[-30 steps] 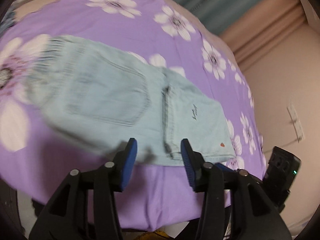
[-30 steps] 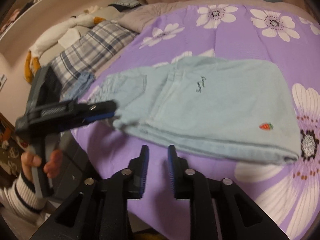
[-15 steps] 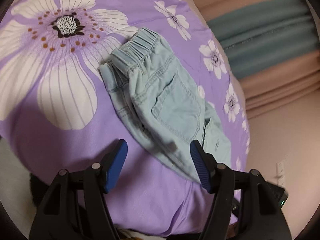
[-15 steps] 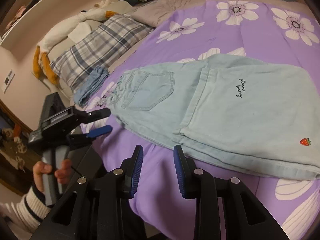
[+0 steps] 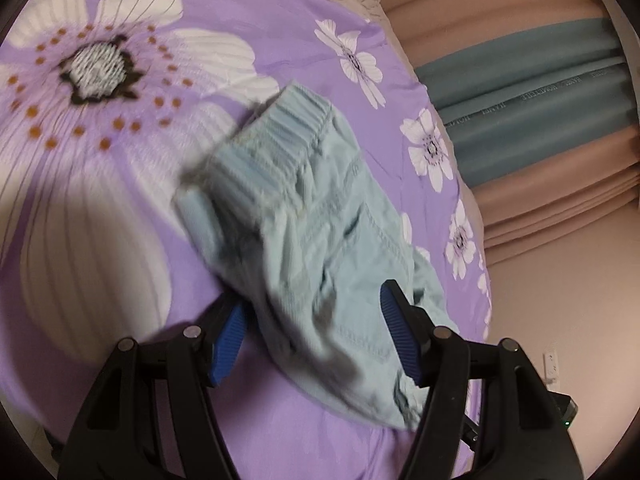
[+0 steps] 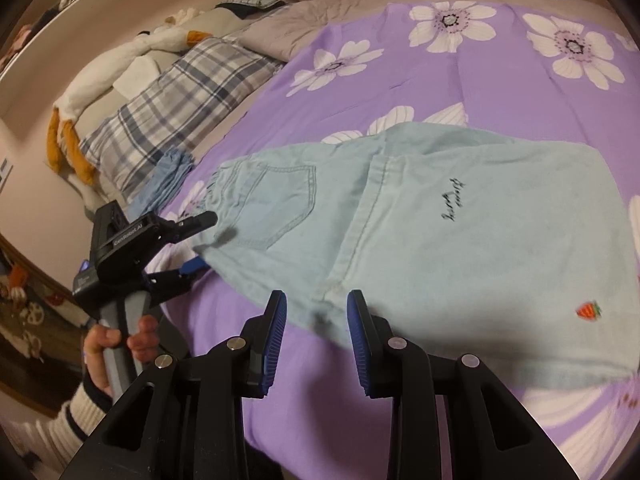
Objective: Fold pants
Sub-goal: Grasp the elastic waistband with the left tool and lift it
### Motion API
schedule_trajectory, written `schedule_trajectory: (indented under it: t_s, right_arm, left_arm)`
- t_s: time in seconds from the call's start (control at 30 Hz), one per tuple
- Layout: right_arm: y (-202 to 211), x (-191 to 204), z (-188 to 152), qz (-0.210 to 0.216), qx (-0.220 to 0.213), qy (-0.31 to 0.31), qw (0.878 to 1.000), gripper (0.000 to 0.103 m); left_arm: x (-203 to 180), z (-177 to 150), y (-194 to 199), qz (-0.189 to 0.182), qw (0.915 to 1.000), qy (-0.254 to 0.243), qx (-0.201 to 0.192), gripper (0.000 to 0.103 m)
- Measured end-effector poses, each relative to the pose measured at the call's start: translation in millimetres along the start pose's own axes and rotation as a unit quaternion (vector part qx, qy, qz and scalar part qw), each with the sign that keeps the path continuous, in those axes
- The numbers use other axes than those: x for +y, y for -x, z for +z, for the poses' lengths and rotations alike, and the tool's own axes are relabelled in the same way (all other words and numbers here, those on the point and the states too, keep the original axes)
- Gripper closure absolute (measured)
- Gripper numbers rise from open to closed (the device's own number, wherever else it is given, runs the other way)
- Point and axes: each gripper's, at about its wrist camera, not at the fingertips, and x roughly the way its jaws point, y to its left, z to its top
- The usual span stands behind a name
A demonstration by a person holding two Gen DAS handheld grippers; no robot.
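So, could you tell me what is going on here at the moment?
A person with a gripper in each hand is folding light blue pants on a bed with a purple flowered cover. The pants already lie partly folded. The left gripper is open, its fingers either side of the near edge at the waistband end. The right gripper is open too, at the near edge further along. Neither has closed on the cloth yet.

I see pale blue denim pants (image 6: 420, 232) lying on the purple flowered bedspread (image 6: 400, 88), legs folded up over the seat. A back pocket faces up near the gathered elastic waistband (image 5: 280, 136). Dark script lettering and a small strawberry patch (image 6: 588, 311) mark the folded leg.
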Motion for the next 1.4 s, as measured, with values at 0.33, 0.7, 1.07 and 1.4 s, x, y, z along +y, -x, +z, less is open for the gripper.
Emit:
schedule_trajectory:
  t_s: [0.33, 0.7, 1.07, 1.4]
  right_arm:
    - [-69.5, 7.5, 69.2, -0.054, 0.013, -0.012, 0.998, 0.072]
    - [-98.0, 16.7, 76.8, -0.130, 0.055, 0.000, 0.990, 0.087]
    - [-52.4, 71.2, -27.0, -0.143, 0.090, 0.100, 0.980, 0.088]
    - [8.9, 35.6, -25.6, -0.013, 0.007, -0.018, 1.000, 0.087]
  left_arm:
    - [7.1, 31.1, -19.7, 0.019, 0.9996, -0.018, -0.014, 0.062]
    - [13.3, 30.3, -23.1, 0.025, 0.9987, -0.045, -0.005, 0.070]
    - [-6.8, 29.6, -20.5, 0.050, 0.9973, -0.053, 0.011, 0.076]
    - [-74.9, 17.6, 13.0, 0.031, 0.9891, -0.143, -0.016, 0.077]
